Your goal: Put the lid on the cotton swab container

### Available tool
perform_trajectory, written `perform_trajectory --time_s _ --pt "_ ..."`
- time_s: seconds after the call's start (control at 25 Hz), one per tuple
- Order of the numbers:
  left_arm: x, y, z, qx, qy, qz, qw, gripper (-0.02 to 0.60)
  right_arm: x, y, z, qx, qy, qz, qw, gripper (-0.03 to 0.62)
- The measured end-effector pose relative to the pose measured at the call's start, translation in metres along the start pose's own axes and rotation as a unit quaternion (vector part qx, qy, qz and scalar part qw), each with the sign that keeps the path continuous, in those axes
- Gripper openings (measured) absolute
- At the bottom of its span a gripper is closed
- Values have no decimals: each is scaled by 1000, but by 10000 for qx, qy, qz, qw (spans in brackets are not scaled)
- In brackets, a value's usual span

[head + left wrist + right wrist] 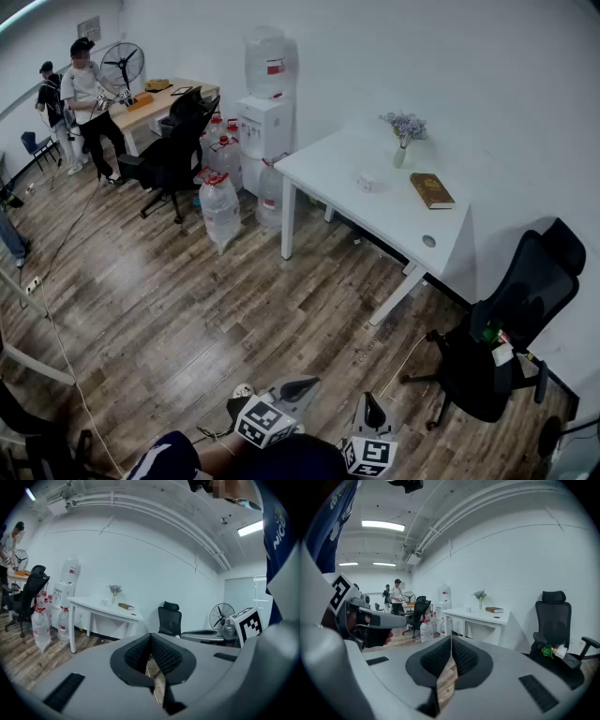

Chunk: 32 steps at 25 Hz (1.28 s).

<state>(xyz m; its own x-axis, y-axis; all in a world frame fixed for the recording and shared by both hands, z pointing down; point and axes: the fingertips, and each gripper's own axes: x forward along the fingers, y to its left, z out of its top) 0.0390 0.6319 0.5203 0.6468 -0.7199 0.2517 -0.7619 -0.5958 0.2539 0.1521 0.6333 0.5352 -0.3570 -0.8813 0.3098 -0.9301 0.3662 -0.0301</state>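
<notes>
A small clear container (pixel 369 181), which I take for the cotton swab container, sits on the white table (pixel 347 155) far ahead; I cannot make out its lid. Low in the head view, close to my body, my left gripper (pixel 302 386) and right gripper (pixel 368 401) are held over the wood floor, well short of the table. Both have their jaws pressed together with nothing between them. The left gripper (pixel 150 638) looks toward the white table (pixel 93 606). Past the right gripper (pixel 451 641) the same table (pixel 478 614) shows in the distance.
On the table stand a vase of flowers (pixel 404 134) and a brown book (pixel 431 190). A black office chair (pixel 502 333) is at the right. A water dispenser (pixel 264 112) with several water bottles (pixel 219 206) stands left of the table. Two people (pixel 84 98) are at a far desk.
</notes>
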Motion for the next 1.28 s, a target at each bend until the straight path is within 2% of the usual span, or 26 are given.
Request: perform_trajectory --time_s 0.24,0.44,0.6,0.76,1.0,1.28 --pt "6 11 4 10 96 11 10000 14 14 -5 4 107 -3 -91 9999 51" --pt "29 41 4 3 98 -16 10000 14 41 -12 9 256 -101 -219 9994 52" --pt "66 74 22 28 130 -216 9997 14 79 -28 22 384 -23 -364 9986 52" --pt "104 117 48 102 136 -481 9987 14 134 -32 45 500 47 -229 9985 53" --pt "160 184 85 183 159 -937 9953 14 218 -32 78 395 104 -307 9987 54" --pt "178 234 110 421 245 -1305 9903 14 294 -2 99 257 130 -124 9995 54"
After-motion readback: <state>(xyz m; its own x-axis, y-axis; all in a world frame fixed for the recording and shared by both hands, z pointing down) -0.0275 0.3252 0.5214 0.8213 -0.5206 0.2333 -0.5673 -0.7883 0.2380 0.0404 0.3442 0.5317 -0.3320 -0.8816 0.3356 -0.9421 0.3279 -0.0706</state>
